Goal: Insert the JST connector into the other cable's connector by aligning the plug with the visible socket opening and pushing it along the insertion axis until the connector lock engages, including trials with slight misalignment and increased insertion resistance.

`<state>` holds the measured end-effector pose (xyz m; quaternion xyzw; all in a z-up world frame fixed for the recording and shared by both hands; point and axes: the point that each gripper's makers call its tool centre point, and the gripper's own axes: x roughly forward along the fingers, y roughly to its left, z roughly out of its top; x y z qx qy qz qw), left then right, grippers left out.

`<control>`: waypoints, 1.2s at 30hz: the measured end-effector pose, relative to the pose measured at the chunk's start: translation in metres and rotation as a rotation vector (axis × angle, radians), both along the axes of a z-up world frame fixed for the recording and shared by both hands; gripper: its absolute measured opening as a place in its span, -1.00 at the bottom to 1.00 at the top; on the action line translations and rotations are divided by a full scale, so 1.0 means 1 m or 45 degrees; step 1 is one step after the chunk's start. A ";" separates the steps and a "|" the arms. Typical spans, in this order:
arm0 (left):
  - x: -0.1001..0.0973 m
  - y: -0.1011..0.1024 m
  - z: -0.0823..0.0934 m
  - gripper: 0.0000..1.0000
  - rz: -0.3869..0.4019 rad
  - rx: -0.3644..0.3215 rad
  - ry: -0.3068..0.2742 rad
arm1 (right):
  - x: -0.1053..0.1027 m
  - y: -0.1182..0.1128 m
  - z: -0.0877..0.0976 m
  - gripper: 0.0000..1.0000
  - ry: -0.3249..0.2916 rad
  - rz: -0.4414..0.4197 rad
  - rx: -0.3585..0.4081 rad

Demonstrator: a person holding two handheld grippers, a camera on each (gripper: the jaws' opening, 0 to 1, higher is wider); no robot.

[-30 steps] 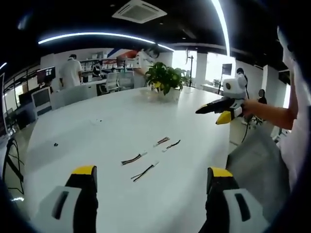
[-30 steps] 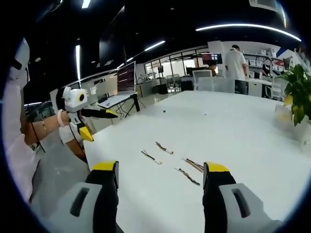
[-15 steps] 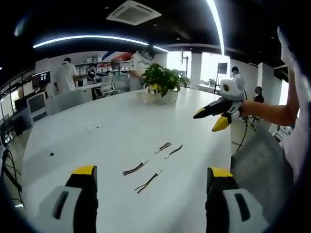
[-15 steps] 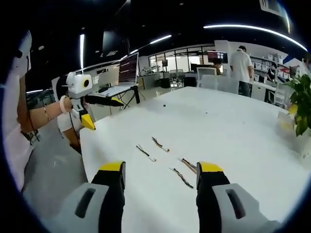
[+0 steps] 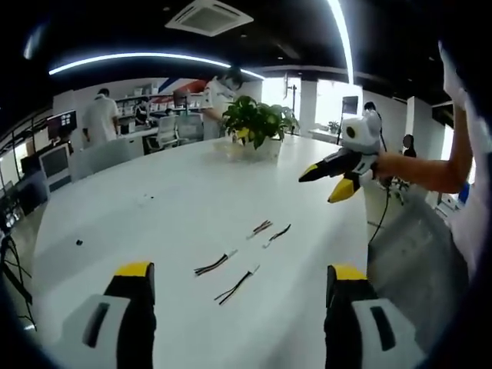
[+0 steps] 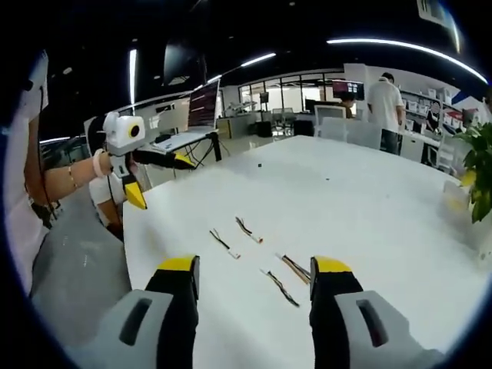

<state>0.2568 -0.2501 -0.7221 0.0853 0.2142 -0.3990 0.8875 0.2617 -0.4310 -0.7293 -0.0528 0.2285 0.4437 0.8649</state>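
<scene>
**Cables ahead of both tongs**

Left gripper view: the left tongs (image 5: 240,280) are held apart, empty; four short cables (image 5: 235,264) lie on the worktop (image 5: 154,215) ahead, slanted.

Right gripper view: the right tongs (image 6: 254,270) are held apart, nearer the cables (image 6: 281,275).

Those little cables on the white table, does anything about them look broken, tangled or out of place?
Nothing stands out. Four short cables lie loose and apart on the white table, none tangled or joined. Both the left gripper and the right gripper hang open above them, holding nothing.
</scene>
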 end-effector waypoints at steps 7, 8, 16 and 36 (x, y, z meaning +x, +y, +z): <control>0.014 -0.008 0.009 0.76 0.009 -0.125 0.005 | 0.007 0.001 -0.004 0.09 0.008 0.015 -0.013; 0.016 -0.007 0.010 0.75 0.010 -0.119 0.000 | 0.008 0.001 -0.004 0.07 -0.002 0.013 -0.020; 0.031 -0.006 0.010 0.74 -0.007 -0.081 -0.034 | 0.019 0.001 -0.003 0.04 -0.017 0.027 -0.036; 0.056 -0.021 -0.015 0.73 -0.078 -0.042 0.012 | 0.030 0.010 -0.030 0.04 0.023 0.118 -0.105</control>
